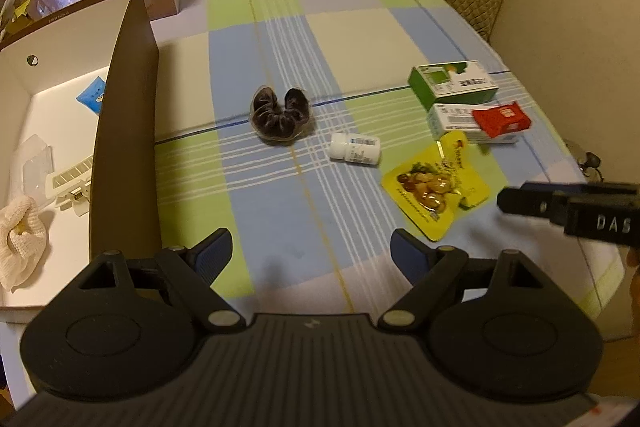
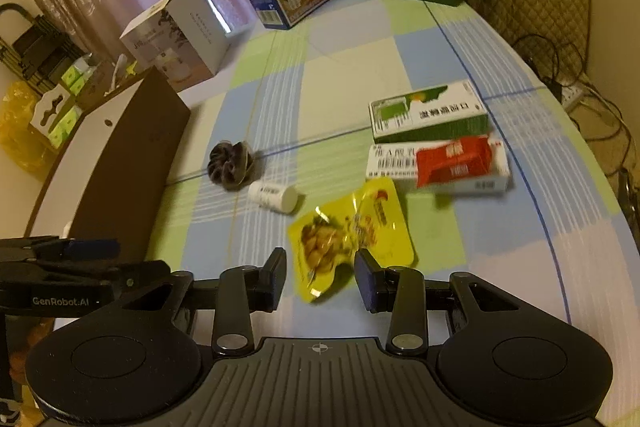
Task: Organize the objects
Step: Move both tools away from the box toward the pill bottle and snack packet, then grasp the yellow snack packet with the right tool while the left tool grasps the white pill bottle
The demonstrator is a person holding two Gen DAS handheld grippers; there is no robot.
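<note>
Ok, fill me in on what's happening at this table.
A person with a gripper in each hand is sorting small items into the open box at the left. Both grippers are empty: the left gripper hangs open over bare tablecloth, and the right gripper is lined up on the yellow snack pouch. The scrunchie, pill bottle and medicine boxes lie loose.

Ahead of my two grippers I count one dark scrunchie [image 1: 280, 117], one white pill bottle [image 1: 355, 147], one yellow snack pouch [image 1: 436, 187], two medicine boxes, one green [image 1: 452, 83] and one white [image 1: 452, 121], and one red packet [image 1: 502, 119]. Far beyond them stand three large cartons. To my left, one open storage box [image 1: 124, 115] holds four small items.
</note>
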